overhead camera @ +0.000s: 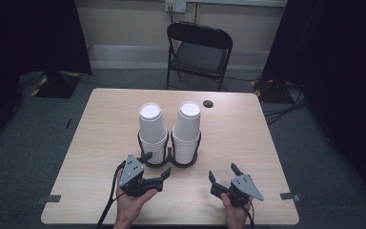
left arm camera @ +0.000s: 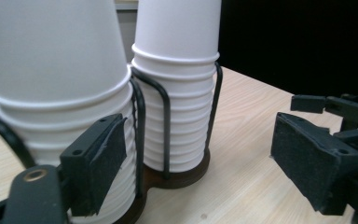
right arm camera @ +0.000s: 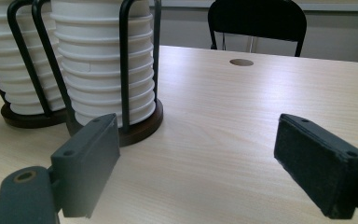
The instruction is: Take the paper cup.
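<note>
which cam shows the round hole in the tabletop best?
High view: the hole sits unobstructed on the table, right of the right cup stack. Right gripper view shows it smaller and foreshortened, near the far edge. Left gripper view faces the cup stacks instead.

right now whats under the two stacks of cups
A dark round base of the wire holder sits under both cup stacks, resting on the table. The base's top under the cups is covered.

A black folding chair stands beyond the wooden table.
</note>
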The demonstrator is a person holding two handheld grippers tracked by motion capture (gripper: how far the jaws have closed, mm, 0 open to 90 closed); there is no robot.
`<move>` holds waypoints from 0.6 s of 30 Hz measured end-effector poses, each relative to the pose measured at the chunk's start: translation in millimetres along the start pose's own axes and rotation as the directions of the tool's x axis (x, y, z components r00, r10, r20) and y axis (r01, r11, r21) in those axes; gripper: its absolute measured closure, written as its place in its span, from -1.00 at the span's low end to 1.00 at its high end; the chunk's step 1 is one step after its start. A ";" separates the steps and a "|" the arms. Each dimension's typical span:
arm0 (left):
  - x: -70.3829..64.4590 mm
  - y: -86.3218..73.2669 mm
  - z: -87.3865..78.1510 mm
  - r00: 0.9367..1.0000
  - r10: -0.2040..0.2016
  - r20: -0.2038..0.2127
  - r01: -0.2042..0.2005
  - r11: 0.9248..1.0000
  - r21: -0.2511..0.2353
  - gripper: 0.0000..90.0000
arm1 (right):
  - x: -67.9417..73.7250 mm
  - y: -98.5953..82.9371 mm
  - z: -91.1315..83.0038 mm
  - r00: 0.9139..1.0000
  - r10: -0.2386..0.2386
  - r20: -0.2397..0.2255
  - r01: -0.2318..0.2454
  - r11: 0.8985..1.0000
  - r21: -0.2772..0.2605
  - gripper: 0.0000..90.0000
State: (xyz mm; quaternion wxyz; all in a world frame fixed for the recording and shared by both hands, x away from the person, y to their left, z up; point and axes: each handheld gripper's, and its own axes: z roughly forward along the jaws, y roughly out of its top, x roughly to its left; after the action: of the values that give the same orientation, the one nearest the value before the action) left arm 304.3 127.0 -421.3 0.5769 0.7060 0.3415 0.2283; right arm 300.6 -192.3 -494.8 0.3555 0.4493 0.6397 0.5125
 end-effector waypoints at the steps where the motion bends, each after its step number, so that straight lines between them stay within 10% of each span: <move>1: -0.6 1.8 0.0 1.000 0.006 0.001 -0.006 1.000 -0.002 -0.64 | -0.2 0.0 0.0 1.000 -0.001 0.000 0.001 1.000 0.001 -0.70; 18: -4.8 27.2 15.2 0.998 0.056 0.016 -0.055 0.998 -0.019 -0.56 | -0.8 0.1 0.2 1.000 0.001 0.000 -0.001 1.000 0.002 -0.68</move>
State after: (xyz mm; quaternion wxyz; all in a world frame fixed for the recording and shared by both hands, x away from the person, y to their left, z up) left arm 317.9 110.7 -398.0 0.5797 0.7118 0.3148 0.2413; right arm 301.1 -192.9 -494.8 0.3549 0.4500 0.6399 0.5120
